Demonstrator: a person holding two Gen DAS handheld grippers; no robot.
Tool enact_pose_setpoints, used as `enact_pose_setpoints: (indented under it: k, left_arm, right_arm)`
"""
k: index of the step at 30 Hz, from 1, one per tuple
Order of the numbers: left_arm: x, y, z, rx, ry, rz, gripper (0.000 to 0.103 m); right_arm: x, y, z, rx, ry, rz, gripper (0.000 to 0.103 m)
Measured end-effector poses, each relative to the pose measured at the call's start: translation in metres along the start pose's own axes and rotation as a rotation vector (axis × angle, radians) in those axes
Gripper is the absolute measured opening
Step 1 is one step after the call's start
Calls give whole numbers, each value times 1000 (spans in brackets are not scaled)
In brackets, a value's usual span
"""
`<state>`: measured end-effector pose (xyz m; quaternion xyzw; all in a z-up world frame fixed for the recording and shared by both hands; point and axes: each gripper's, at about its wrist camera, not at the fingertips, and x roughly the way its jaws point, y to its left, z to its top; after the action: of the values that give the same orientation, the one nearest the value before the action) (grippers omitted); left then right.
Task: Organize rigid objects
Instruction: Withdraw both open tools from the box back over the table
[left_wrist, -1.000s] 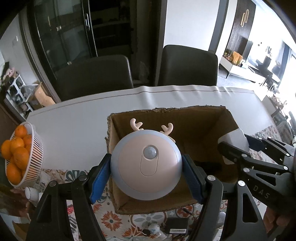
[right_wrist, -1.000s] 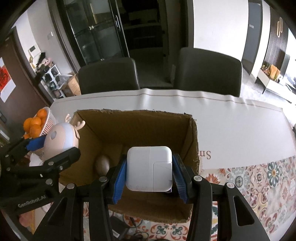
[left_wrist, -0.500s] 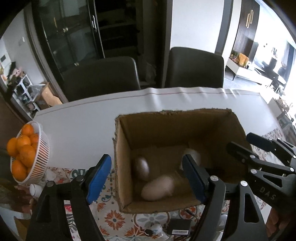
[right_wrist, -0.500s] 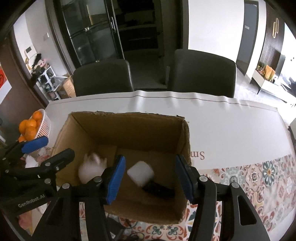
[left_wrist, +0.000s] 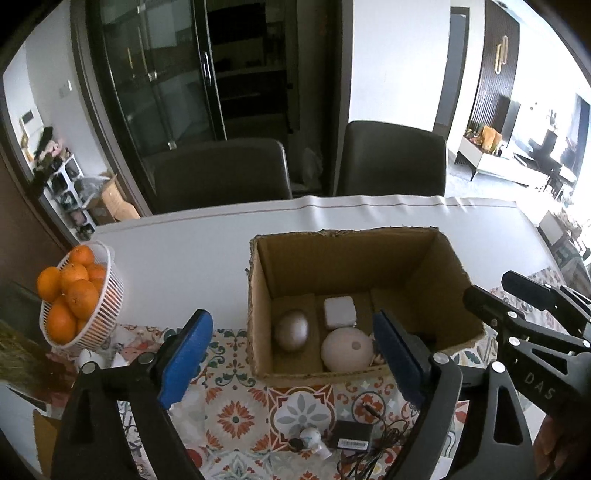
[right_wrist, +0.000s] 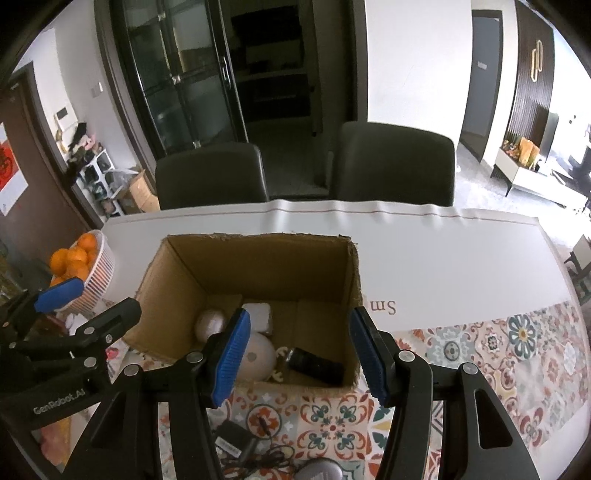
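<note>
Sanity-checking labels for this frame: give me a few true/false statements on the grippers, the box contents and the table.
1. Both the left gripper and right gripper are open and empty. True.
2. The white adapter lies on the patterned mat. False: it lies inside the cardboard box.
3. The round pink lamp is in the box. True.
4. The basket of oranges sits inside the box. False: it stands on the table, left of the box.
5. A black power brick lies outside the box. True.
</note>
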<state>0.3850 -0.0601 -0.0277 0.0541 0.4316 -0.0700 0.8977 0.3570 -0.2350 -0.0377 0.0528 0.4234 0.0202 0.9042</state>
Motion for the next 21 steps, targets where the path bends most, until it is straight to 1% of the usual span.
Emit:
enact_pose_setpoints:
  k: [6,12,18,21]
  left_arm:
    - [-26,-1,-12,5,-38,10,92]
    - [-46,-1,-24,3,-69,4,92]
    - [-63,-4,-38,3,-87,-16,92]
    - [-66,-8,-44,9,-87,-22,92]
  right_arm:
    - [-26,2,-12,-3,-51,-9,65]
    - [-49,5,-23,-4,-94,-15,66]
    - [-70,4,-35,0,-133,-24,71]
    - [-76,3,-41,5,-137,-28,72]
